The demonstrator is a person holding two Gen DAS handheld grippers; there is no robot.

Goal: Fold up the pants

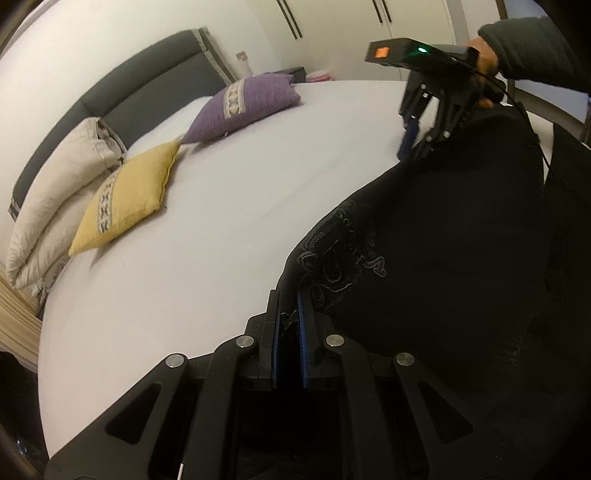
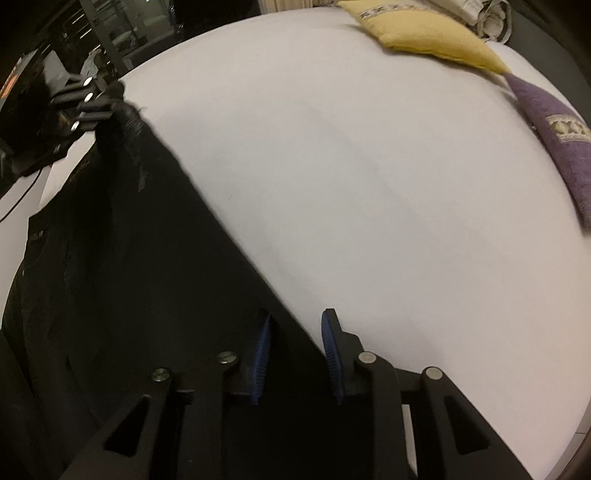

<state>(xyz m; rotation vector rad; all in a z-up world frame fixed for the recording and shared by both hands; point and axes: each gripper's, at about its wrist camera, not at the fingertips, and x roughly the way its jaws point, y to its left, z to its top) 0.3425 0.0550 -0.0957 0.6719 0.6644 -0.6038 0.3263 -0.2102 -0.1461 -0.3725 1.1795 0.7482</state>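
Observation:
Black pants (image 1: 443, 240) with pale embroidery lie on a white bed (image 1: 221, 221). My left gripper (image 1: 290, 314) is shut on an edge of the pants, pinched between its blue pads. My right gripper (image 2: 295, 332) is open, its blue pads astride the pants' edge (image 2: 147, 258). In the left wrist view the right gripper (image 1: 417, 147) stands over the far corner of the pants. In the right wrist view the left gripper (image 2: 110, 107) holds the far corner.
A yellow cushion (image 1: 129, 199), a purple cushion (image 1: 243, 103) and cream pillows (image 1: 59, 199) lie at the grey headboard (image 1: 122, 85). White wardrobe doors (image 1: 332, 29) stand behind. The bed's edge runs at the lower left (image 1: 40, 332).

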